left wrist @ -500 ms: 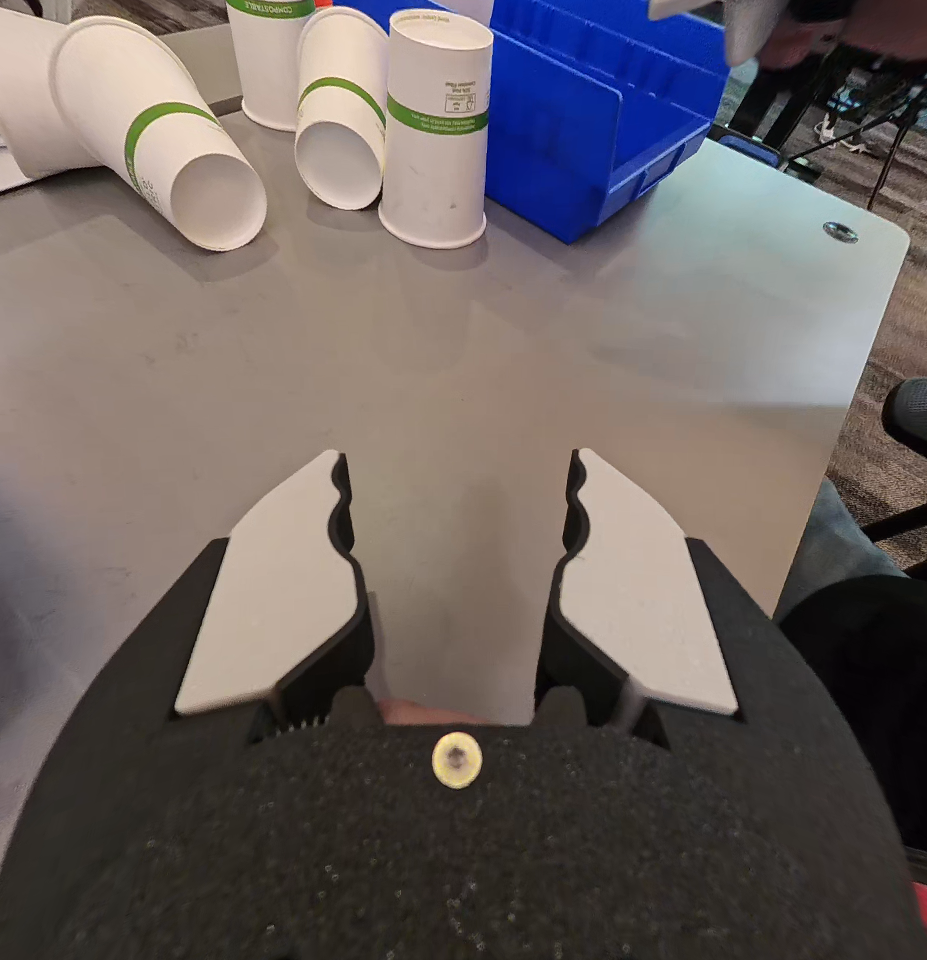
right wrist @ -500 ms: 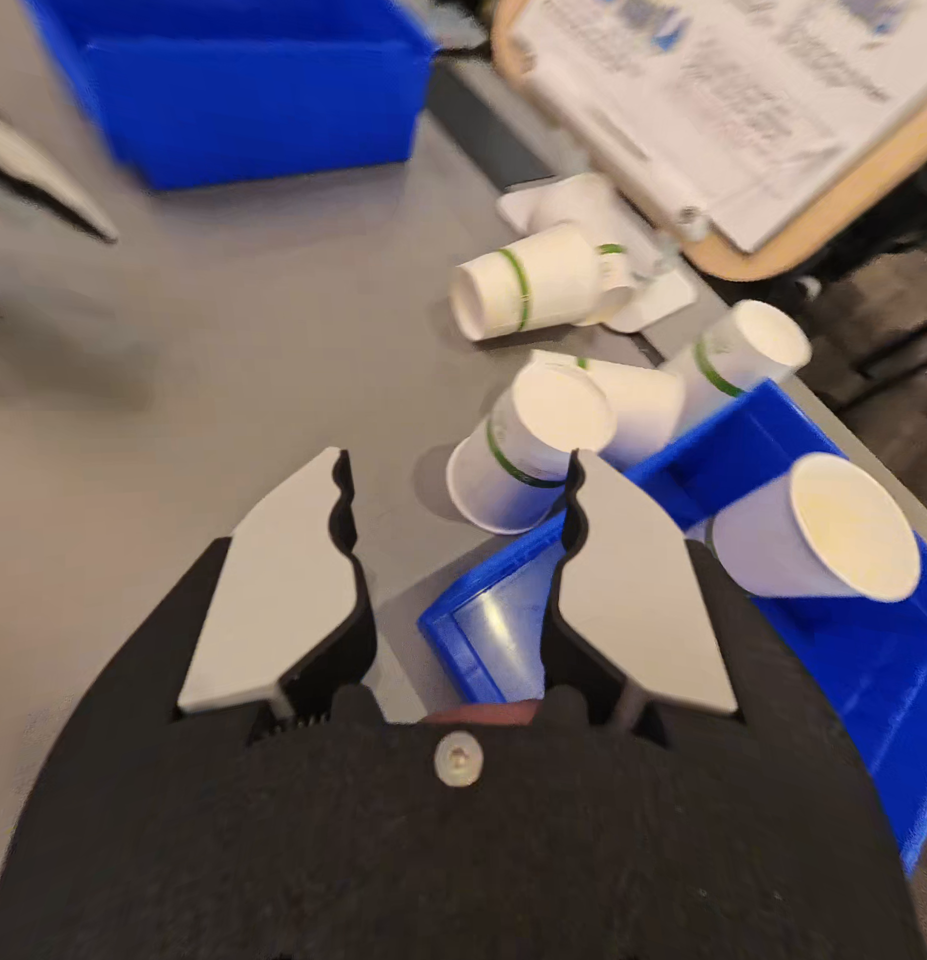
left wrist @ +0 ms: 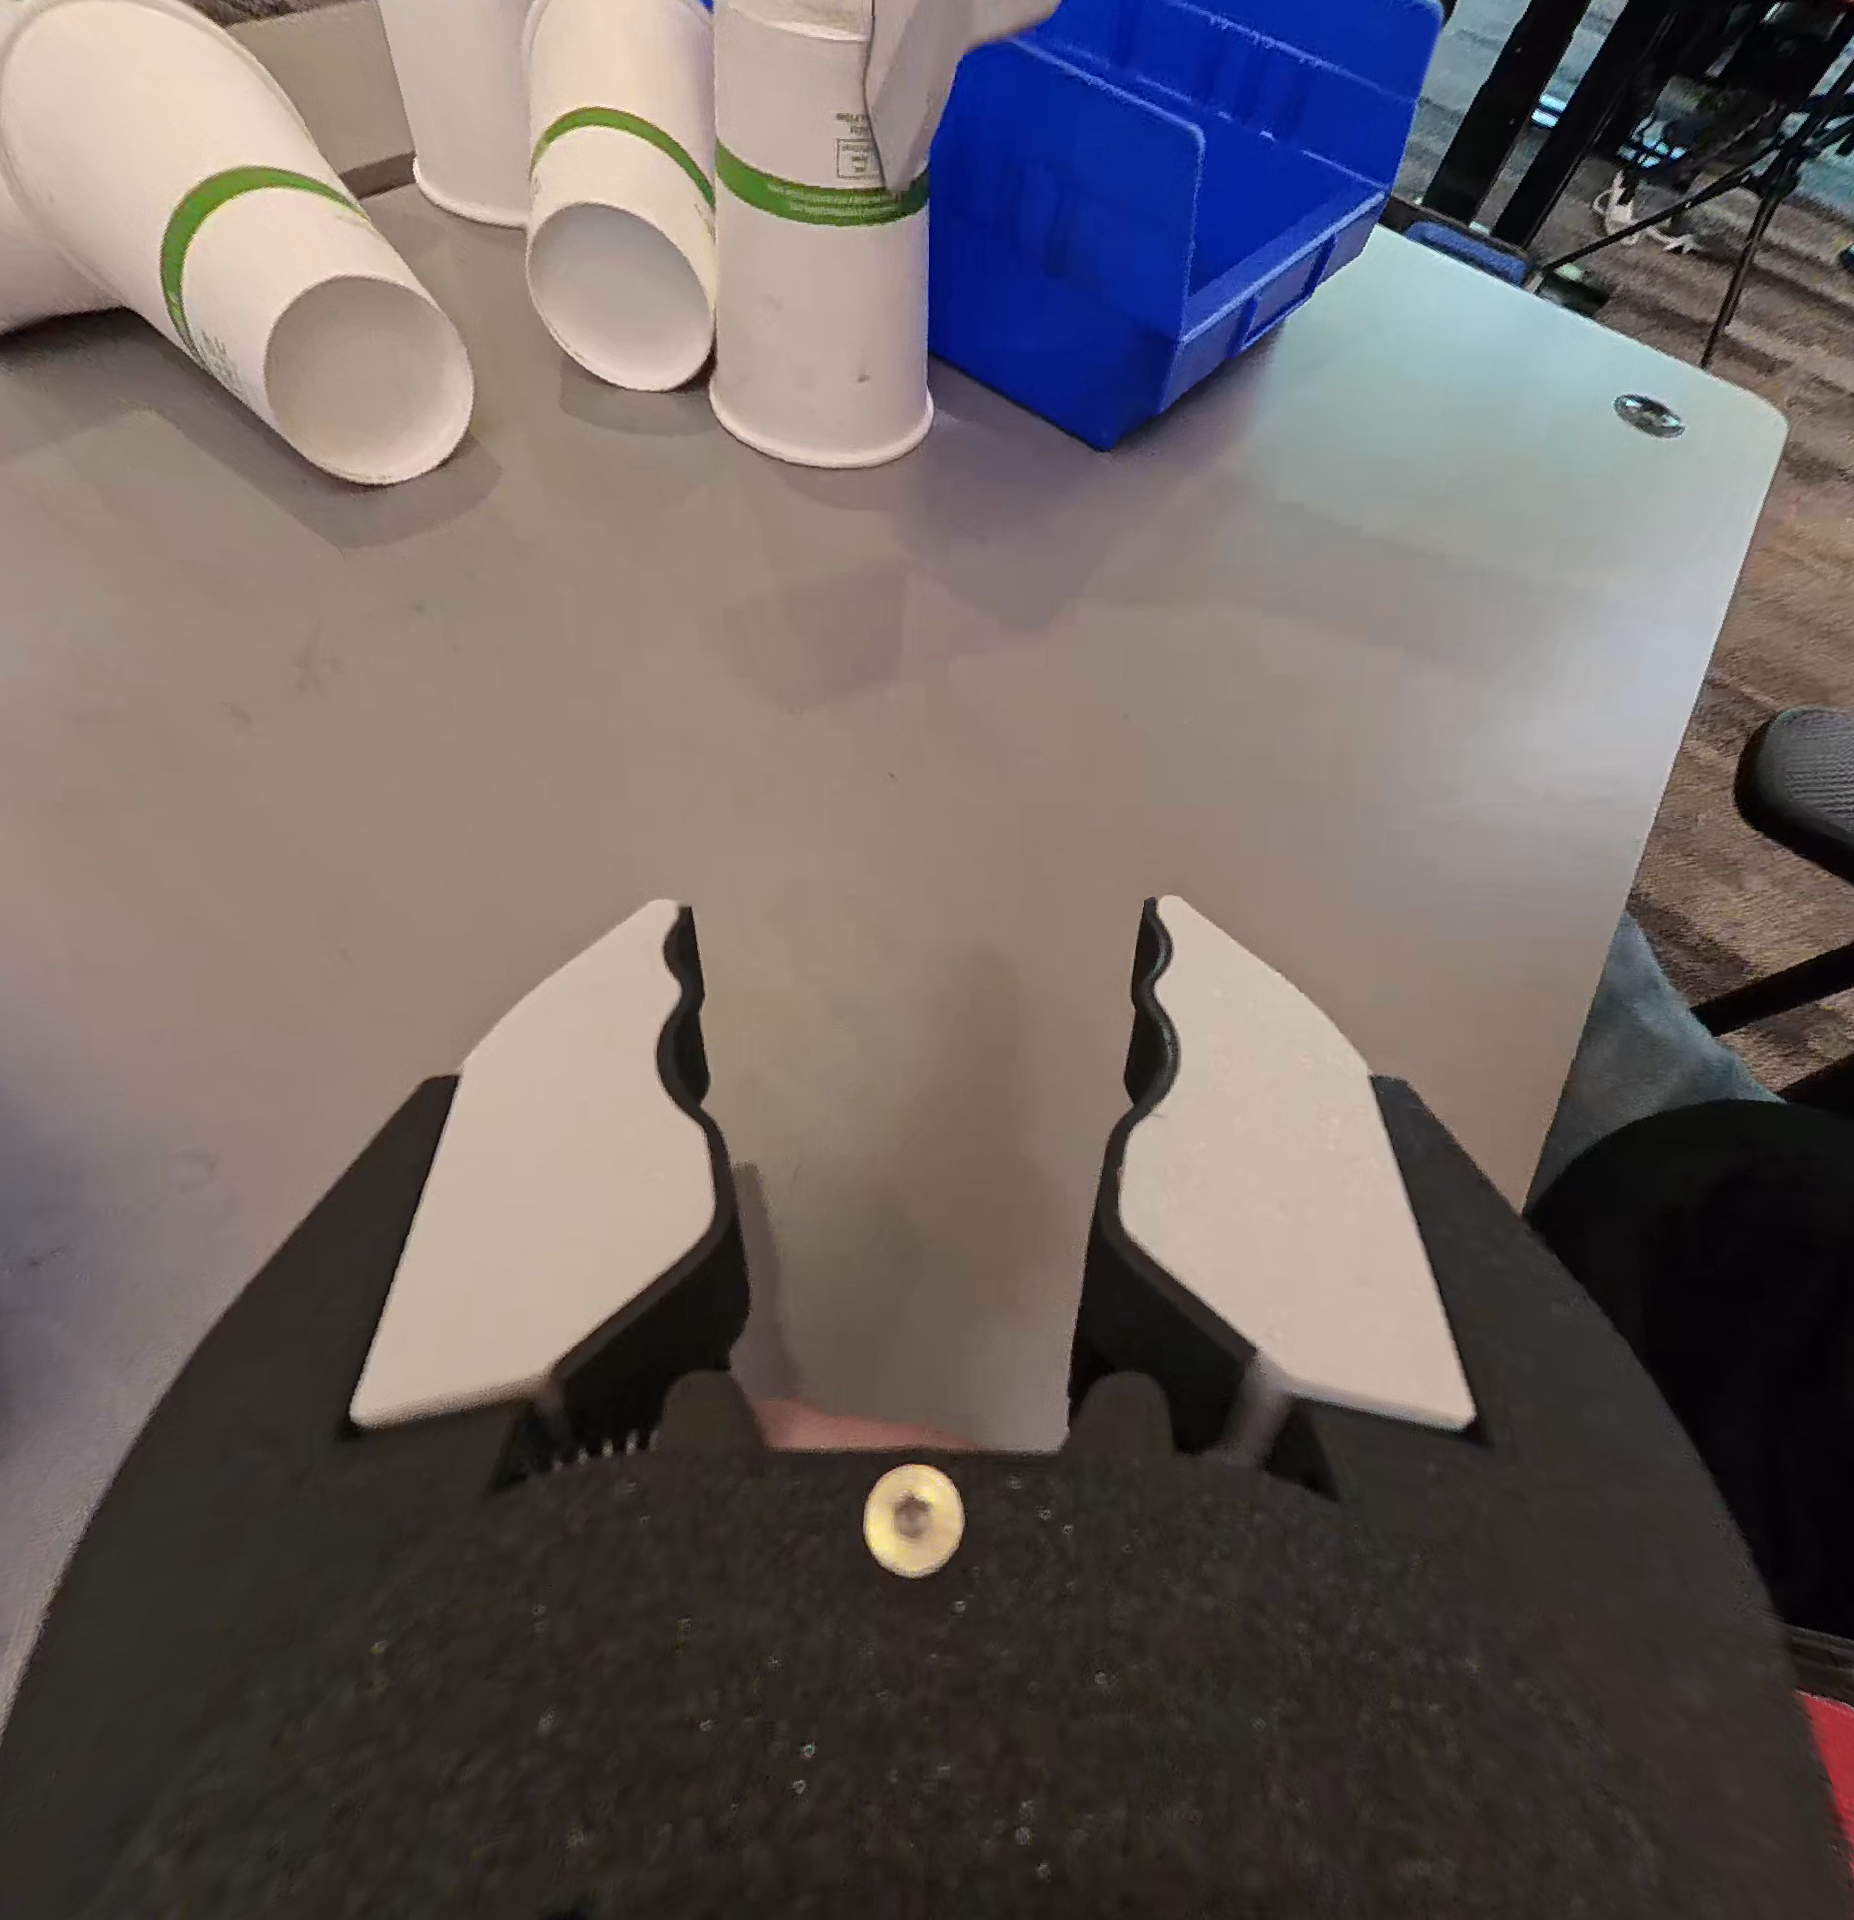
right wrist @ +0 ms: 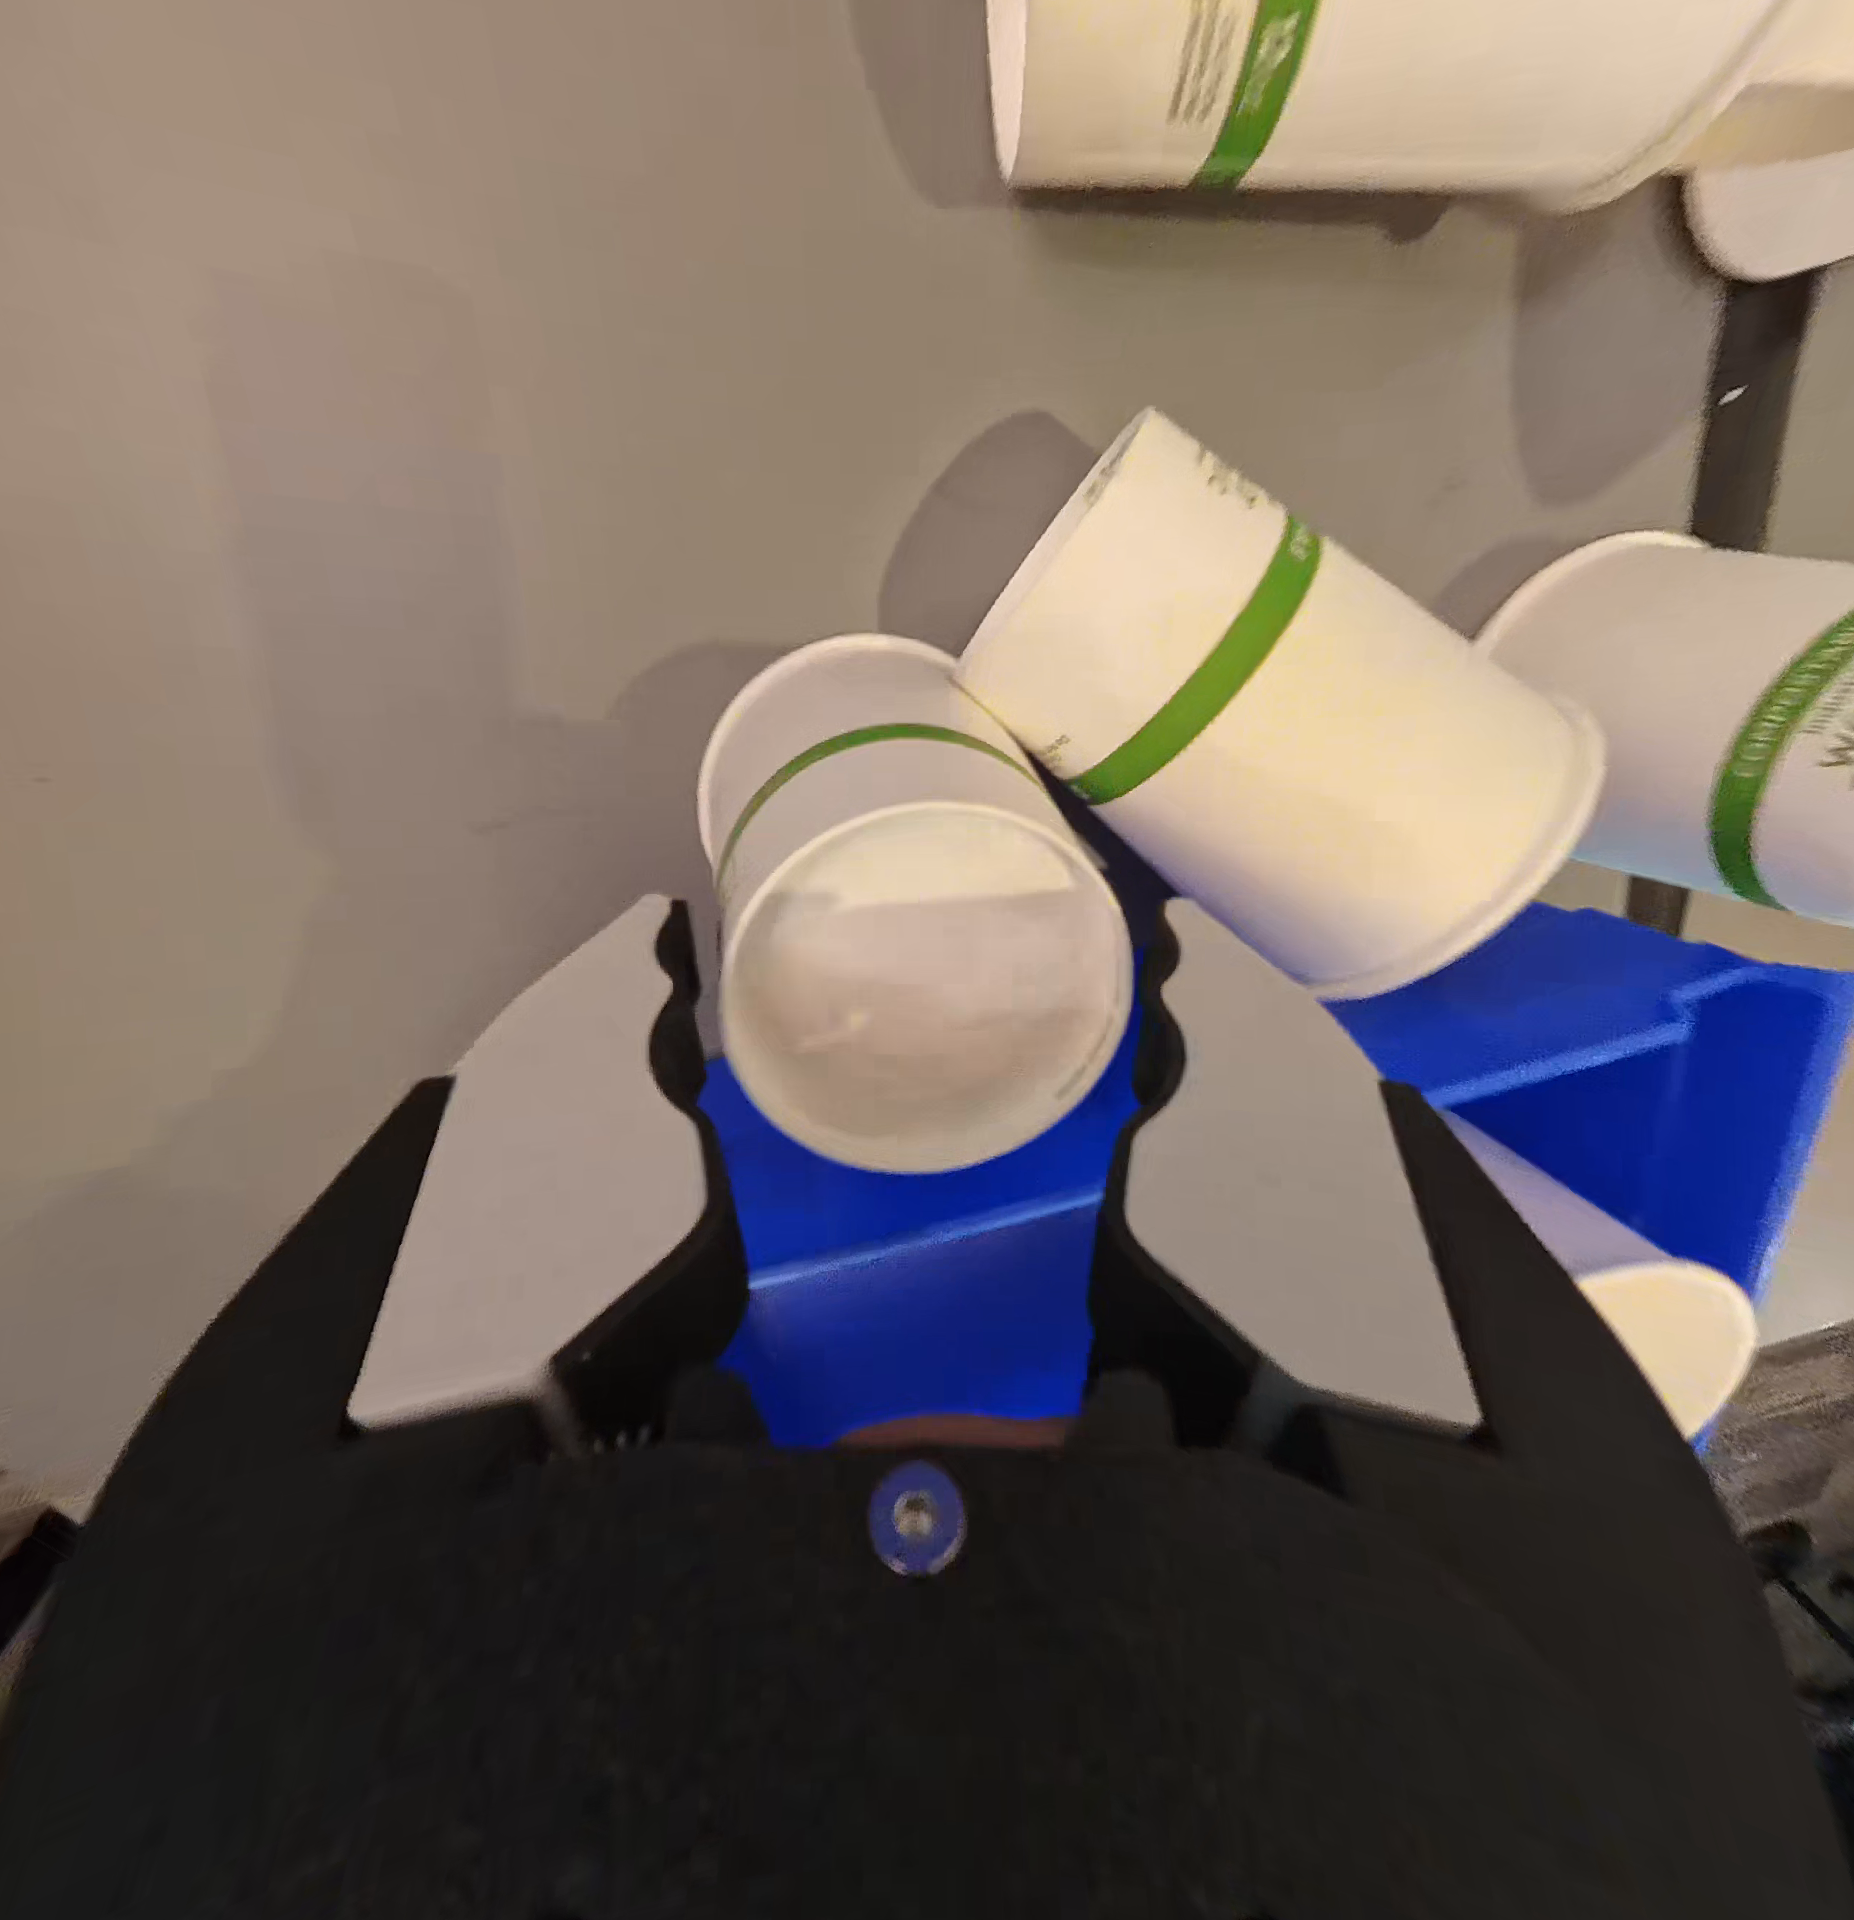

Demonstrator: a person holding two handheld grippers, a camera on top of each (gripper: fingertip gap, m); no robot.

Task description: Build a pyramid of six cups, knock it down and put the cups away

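Over the blue plastic bin (right wrist: 1588,1049), right gripper (right wrist: 912,935) spread around 1 upside-down green-banded white paper cup (right wrist: 902,935), best squeezed gently at mid-wall; left gripper (left wrist: 912,925) parted, empty, above grey table (left wrist: 902,675).

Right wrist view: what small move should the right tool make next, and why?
Probably close on the upside-down white paper cup with a green band. The right tool is open, its fingers stand on either side of that cup's base, and the blue plastic bin waits just beside it.
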